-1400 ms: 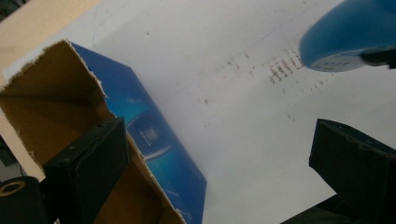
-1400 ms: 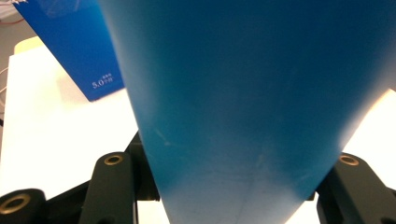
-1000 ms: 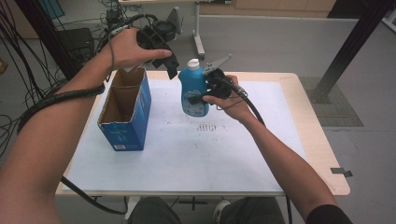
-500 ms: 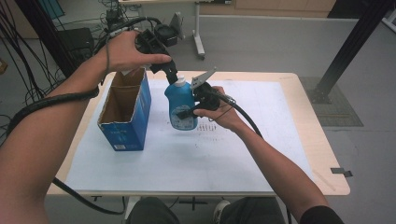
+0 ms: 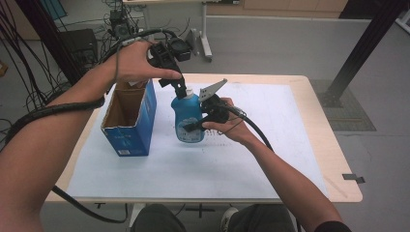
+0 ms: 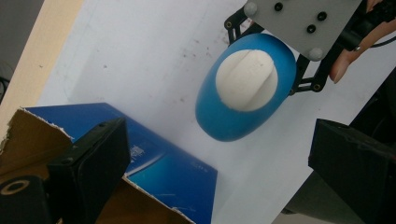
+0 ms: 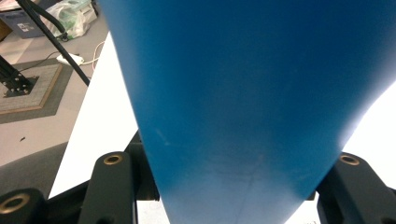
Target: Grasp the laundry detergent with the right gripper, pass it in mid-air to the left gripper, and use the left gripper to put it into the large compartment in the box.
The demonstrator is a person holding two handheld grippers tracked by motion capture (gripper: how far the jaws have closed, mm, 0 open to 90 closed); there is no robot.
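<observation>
Tongs (image 5: pixel 191 126) grip one bottle (image 5: pixel 187 118) beside one box (image 5: pixel 130 118).

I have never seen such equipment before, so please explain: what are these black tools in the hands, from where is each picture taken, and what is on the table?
A person holds a hand-operated two-jaw gripper in each hand. The high view looks down from above the person's side of the white-covered table. The other two pictures come from small cameras riding on the grippers, looking along their black jaws.

On the table stands an open blue cardboard box. The right gripper is shut on a blue bottle with a white cap; its own view looks closely at the bottle's blue side. The left gripper hangs just above the cap with its jaws wide apart, holding nothing.
</observation>
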